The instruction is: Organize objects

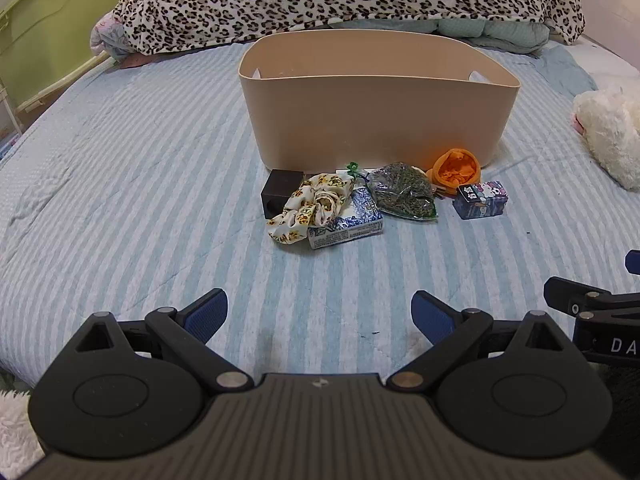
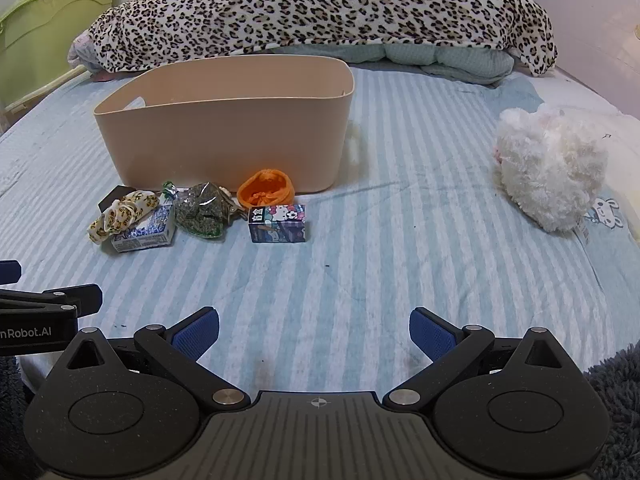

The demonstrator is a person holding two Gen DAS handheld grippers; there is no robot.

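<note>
While both hand-held grippers [image 1: 319, 314] [image 2: 314, 330] gape empty, clutter [image 1: 344, 204] lies ahead beside the bin [image 1: 376, 116].

A blue-and-white striped bedsheet [image 2: 360, 264] covers the bed. Along its far edge lies a long leopard-print blanket [image 2: 320, 12], draped over folded pale green bedding [image 2: 448, 58]. A white fluffy plush toy [image 2: 548, 172] sits on the sheet at the right, well apart from the other things. At the far left stands a light green piece of furniture [image 1: 56, 28], beside the bed. A pinkish wall [image 2: 592, 28] rises at the far right.
</note>
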